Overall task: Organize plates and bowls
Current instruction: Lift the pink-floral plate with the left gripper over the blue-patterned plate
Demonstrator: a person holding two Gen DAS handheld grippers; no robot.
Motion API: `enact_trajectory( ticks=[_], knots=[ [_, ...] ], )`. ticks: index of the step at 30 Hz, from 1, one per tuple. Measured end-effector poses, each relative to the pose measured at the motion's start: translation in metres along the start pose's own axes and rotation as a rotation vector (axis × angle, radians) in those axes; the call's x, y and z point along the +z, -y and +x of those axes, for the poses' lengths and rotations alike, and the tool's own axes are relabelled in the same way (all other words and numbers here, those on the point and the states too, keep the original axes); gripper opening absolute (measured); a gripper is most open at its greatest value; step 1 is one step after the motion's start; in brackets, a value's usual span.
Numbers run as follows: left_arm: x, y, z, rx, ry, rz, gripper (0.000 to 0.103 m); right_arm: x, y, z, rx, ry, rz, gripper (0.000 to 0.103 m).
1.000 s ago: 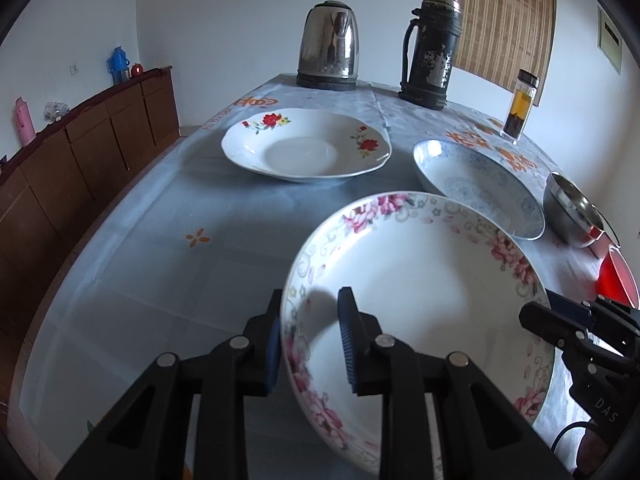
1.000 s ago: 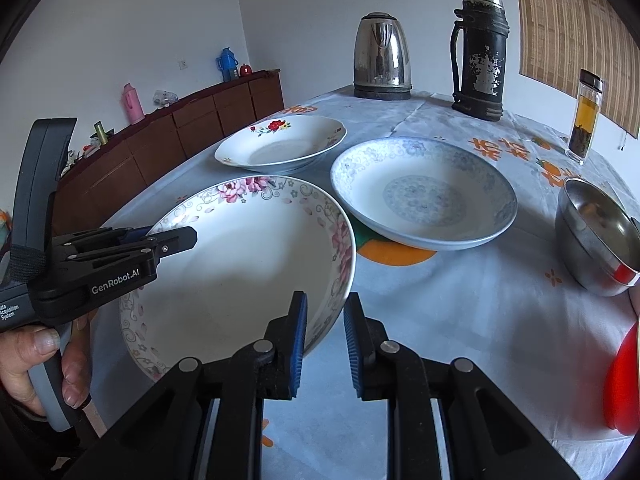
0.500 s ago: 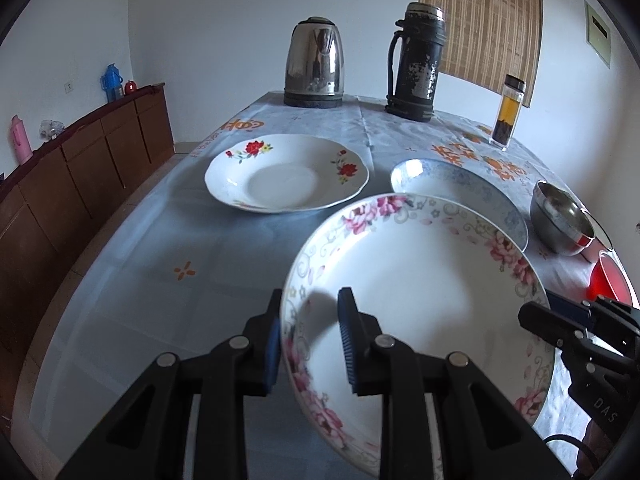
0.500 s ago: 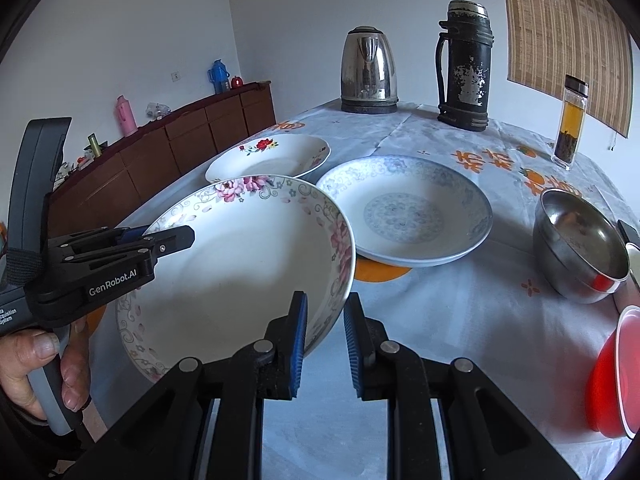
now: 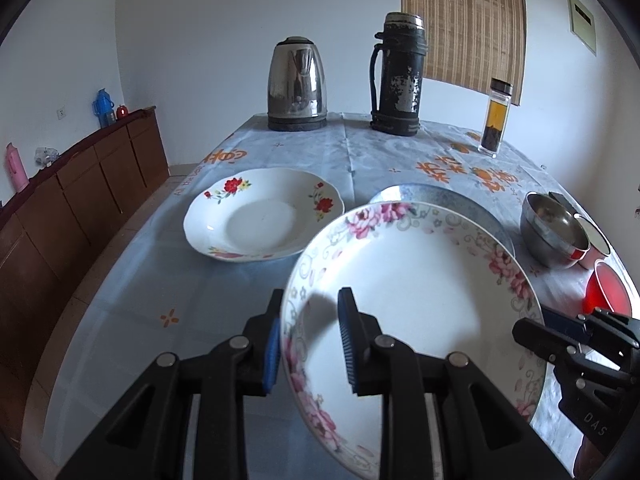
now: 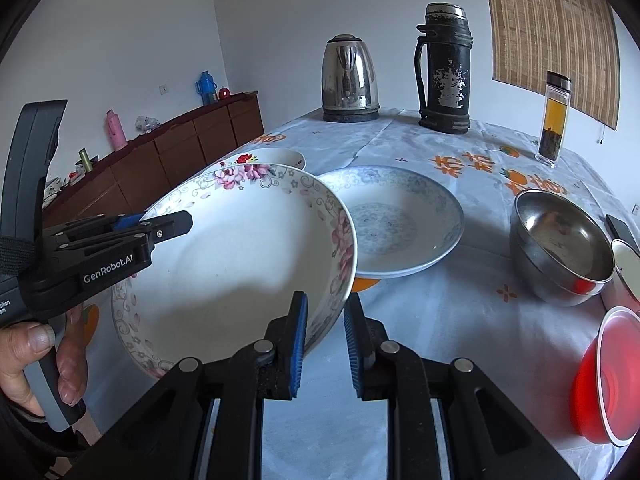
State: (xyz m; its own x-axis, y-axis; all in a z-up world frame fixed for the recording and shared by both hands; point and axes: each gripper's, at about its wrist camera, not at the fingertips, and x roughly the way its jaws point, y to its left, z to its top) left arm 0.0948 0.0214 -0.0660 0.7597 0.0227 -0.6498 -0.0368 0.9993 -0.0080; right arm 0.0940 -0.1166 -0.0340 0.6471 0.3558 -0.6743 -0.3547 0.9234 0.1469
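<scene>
left claw (image 5: 306, 338) clenched on near-left rim of the pink-rose-bordered white ceramic plate (image 5: 412, 300) | right claw (image 6: 326, 340) clamped the opposite rim, sharing its weight | plate was held tilted clear of the cloth-covered counter (image 5: 120, 304), partly above the blue-patterned plate (image 6: 400, 220), likely its stacking base | red-flower plate (image 5: 260, 216) lay apart

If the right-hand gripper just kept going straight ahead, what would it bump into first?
The right gripper already clamps the pink-flowered plate by its rim. Pushed straight on, that plate would probably meet the blue plate lying just beyond it, though depth is hard to judge.
</scene>
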Motion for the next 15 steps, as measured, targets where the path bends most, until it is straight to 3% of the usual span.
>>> enact_trajectory(
  ticks=[15],
  knots=[
    [0.020, 0.020, 0.008, -0.001, 0.011, 0.031, 0.023, 0.009, 0.017, -0.002, -0.025, 0.023, 0.024, 0.020]
  ],
)
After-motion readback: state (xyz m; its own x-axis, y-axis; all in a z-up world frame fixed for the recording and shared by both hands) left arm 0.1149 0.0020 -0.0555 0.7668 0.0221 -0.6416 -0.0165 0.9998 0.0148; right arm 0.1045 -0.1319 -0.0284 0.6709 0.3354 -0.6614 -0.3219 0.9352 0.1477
